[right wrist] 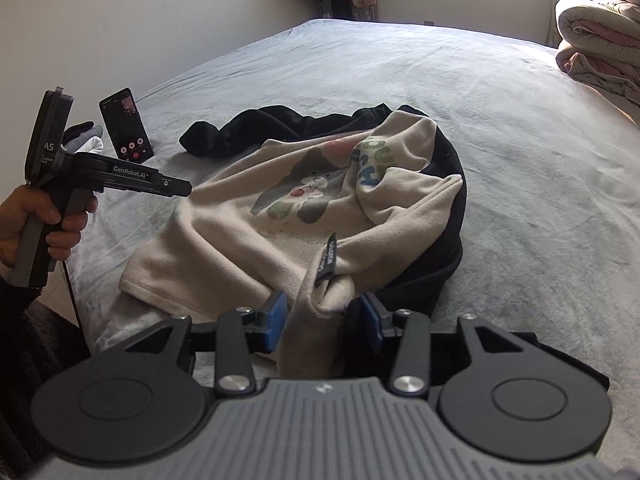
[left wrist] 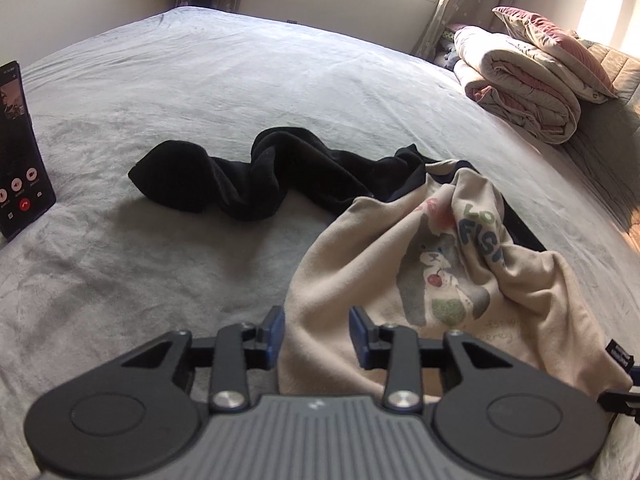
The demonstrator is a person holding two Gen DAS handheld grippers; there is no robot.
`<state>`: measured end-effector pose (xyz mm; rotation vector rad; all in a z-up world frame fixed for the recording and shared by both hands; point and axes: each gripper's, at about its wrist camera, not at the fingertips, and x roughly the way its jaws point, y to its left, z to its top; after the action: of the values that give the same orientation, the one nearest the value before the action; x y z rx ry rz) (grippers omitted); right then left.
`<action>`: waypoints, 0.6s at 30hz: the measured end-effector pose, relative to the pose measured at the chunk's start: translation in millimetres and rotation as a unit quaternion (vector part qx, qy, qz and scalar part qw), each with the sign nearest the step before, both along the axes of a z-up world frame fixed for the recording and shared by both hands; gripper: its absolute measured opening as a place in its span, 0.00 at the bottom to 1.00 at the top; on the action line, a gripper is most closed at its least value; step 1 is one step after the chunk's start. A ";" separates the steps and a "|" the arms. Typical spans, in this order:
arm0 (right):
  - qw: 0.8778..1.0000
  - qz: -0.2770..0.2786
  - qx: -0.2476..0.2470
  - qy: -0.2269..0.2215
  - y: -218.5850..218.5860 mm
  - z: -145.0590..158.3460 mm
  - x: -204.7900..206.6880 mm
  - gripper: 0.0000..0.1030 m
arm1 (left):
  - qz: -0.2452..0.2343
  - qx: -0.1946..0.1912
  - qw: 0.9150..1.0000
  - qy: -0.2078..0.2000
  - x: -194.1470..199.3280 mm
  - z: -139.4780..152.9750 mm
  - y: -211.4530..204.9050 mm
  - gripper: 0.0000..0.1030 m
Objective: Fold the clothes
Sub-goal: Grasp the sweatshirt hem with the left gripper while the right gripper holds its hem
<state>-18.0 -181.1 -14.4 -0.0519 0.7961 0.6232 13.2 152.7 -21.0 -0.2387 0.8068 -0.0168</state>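
Grey bed (left wrist: 240,80) carries one cream sweatshirt (right wrist: 248,240) with black sleeves, one phone (right wrist: 126,124) and one folded quilt (left wrist: 528,88). Both claws stand open, the sweatshirt's hem between their pads: left claw (left wrist: 318,334), right claw (right wrist: 322,318). One hand (right wrist: 36,216) grips the left handle.

Sweatshirt (right wrist: 320,216) heaped on the bed (right wrist: 520,140), near its front edge; one sleeve (left wrist: 240,176) trails left from it. Phone (right wrist: 126,124) propped upright further left, small clothes pile (right wrist: 86,136) just behind it. Folded quilt (left wrist: 528,84) at the bed's far right, pillow (left wrist: 560,44) on top.
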 end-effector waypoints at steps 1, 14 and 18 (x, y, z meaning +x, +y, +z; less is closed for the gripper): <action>1.000 -0.006 0.007 0.001 -2.5 1.3 1.5 0.44 | -0.005 -0.003 1.000 -0.005 0.1 2.8 -1.7 0.43; 0.991 -0.113 0.065 -0.001 -43.1 15.5 22.9 0.44 | -0.082 -0.026 0.996 0.022 19.1 -7.2 -63.5 0.48; 0.986 -0.149 0.074 0.001 -56.9 17.3 29.6 0.44 | -0.105 -0.023 0.994 0.027 22.3 -11.7 -85.2 0.48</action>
<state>11.6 -238.0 2.9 0.2015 0.7398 0.3976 35.5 67.5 -32.6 -0.1973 0.8836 -0.2286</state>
